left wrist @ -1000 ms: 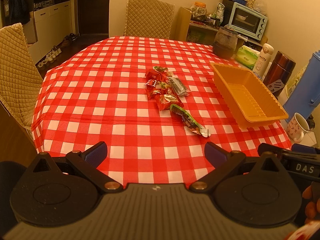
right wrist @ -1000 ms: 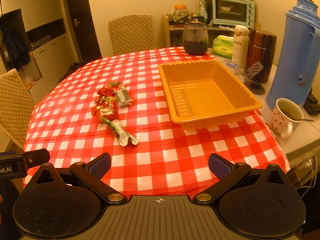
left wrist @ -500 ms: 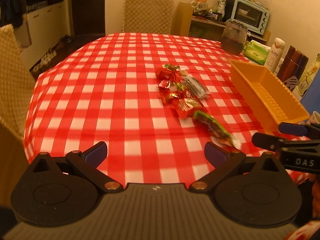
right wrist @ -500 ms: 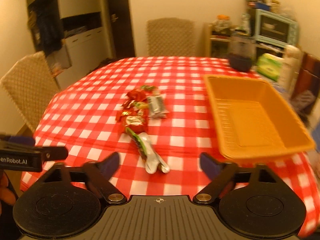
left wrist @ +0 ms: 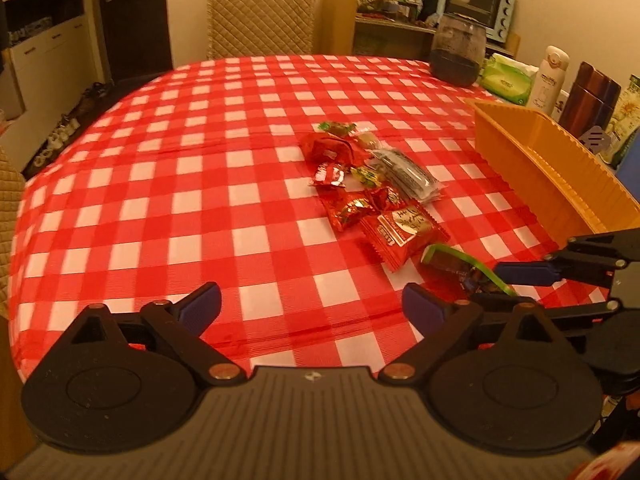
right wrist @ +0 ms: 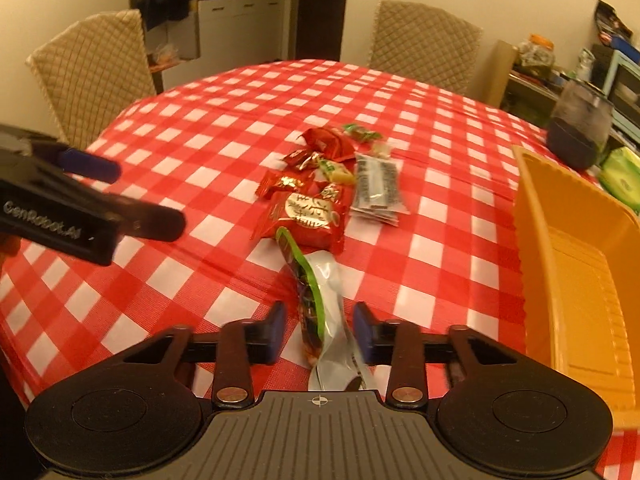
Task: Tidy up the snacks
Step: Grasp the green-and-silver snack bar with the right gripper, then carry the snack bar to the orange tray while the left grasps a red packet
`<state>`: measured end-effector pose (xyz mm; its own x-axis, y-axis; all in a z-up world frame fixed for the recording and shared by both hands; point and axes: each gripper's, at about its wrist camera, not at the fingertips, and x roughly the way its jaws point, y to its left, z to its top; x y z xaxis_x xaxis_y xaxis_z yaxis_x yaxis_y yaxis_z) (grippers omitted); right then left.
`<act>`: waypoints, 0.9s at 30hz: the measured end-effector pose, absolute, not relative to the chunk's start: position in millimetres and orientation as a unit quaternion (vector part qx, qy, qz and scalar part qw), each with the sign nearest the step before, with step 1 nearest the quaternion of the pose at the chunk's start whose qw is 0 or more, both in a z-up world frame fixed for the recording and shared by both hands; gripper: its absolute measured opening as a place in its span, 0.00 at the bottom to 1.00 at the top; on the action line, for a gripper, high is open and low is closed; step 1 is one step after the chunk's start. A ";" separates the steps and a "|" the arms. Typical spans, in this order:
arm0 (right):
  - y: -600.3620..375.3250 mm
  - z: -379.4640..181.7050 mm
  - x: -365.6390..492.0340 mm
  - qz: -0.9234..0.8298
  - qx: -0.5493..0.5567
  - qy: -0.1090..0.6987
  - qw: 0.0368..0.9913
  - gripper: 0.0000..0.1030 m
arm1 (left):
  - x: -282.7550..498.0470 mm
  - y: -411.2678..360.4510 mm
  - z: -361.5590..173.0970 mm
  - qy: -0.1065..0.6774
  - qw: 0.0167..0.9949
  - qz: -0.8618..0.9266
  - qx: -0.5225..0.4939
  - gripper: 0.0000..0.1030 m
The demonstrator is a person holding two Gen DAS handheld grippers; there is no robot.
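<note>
Right gripper (right wrist: 318, 330): lower centre of the right wrist view, low over the table. Jaws partly closed, one blue pad on each side of the near end of the green-and-silver snack packet (right wrist: 320, 300); whether the pads touch the packet cannot be told. In the left wrist view the same gripper enters from the right edge, its blue fingers (left wrist: 528, 273) reaching to the packet.

Left gripper (left wrist: 312, 306): lower centre of the left wrist view, jaws spread wide, nothing between them, over bare red-and-white checked tablecloth (left wrist: 160, 200). In the right wrist view it shows at the left edge, apart from the snacks.

Snack pile, centre of both views, on the cloth:
- large red packet with gold label (right wrist: 306, 214), touching the far end of the green-and-silver packet;
- small red wrapped sweets (right wrist: 280, 184), just beyond it;
- crumpled red wrapper (right wrist: 326, 142), farther back;
- green-wrapped sweet (right wrist: 362, 132), at the far end of the pile;
- clear packet with dark print (right wrist: 376, 190), right side of the pile.

Orange plastic tray (right wrist: 576, 264): right edge of both views, near the pile but apart from it; no snacks visible inside.

Dark glass jar (right wrist: 578, 130): upper right, beyond the tray.
</note>
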<state>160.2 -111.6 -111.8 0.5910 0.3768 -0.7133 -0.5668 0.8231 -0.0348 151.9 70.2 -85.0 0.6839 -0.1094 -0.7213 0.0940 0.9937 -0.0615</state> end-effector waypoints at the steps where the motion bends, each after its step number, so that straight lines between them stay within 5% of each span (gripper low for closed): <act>1: -110.2 -113.2 160.6 0.266 -0.137 0.364 0.882 0.30 | 153.1 70.1 -86.6 0.393 0.917 -0.058 -0.010 0.90; 10: -107.9 -118.6 163.1 0.258 -0.162 0.362 0.881 0.24 | 157.1 63.4 -93.7 0.393 0.914 -0.096 -0.005 0.87; 21: -152.5 -80.4 161.2 0.223 -0.036 0.334 0.915 0.22 | 176.0 26.7 -85.7 0.354 0.914 -0.168 0.109 0.77; 27: -168.8 -74.7 165.9 0.198 -0.015 0.333 0.922 0.22 | 203.2 3.8 -87.4 0.334 0.900 -0.226 0.167 0.65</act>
<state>165.9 -168.8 -74.7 0.7001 0.3548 -0.6197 -0.3743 0.9214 0.1048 203.2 3.8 -87.4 0.6746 -0.2959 -0.6763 0.5186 0.8420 0.1489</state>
